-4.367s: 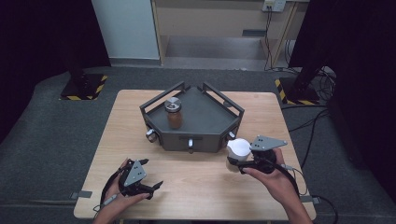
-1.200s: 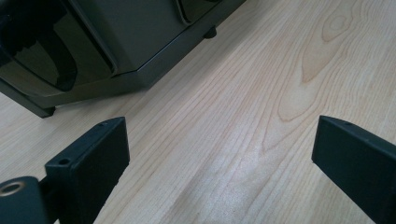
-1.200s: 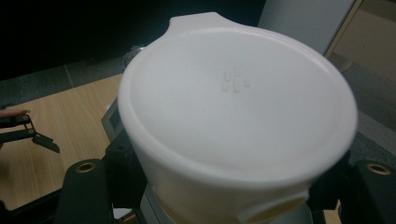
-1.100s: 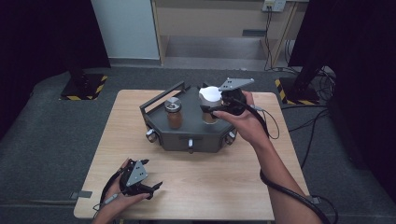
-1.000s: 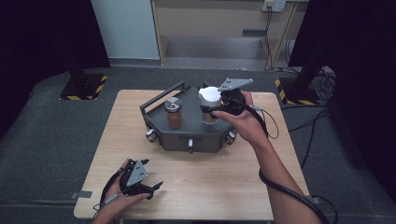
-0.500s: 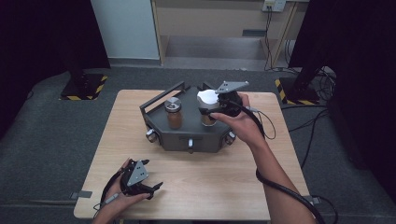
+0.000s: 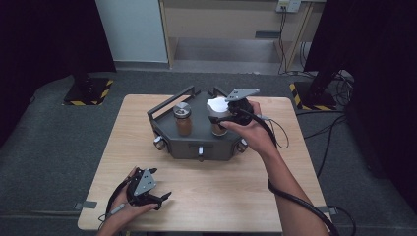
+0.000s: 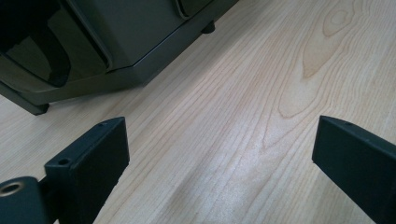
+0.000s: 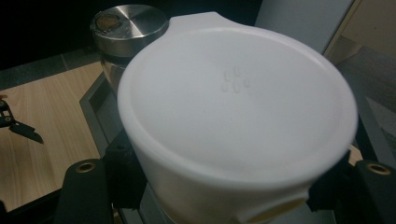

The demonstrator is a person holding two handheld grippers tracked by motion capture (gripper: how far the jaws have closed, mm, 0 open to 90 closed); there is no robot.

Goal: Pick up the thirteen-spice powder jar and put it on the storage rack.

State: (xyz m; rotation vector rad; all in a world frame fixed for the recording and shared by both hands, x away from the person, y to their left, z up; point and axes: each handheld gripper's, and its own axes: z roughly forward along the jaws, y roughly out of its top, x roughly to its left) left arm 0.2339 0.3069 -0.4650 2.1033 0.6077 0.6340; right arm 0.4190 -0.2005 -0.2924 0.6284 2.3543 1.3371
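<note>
Right gripper (image 7: 222, 117) clamped on white-lidded jar (image 7: 218, 112), upright, long axis vertical, directly over dark rack (image 7: 196, 142), right of steel-lidded jar (image 7: 183, 118). Left gripper (image 7: 156, 196) open, empty, well apart on table (image 7: 236, 191).

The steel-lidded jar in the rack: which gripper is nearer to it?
Right. The right gripper holds a white-lidded jar over the rack, beside the steel-lidded jar. The left gripper rests open on the table's near edge.
</note>
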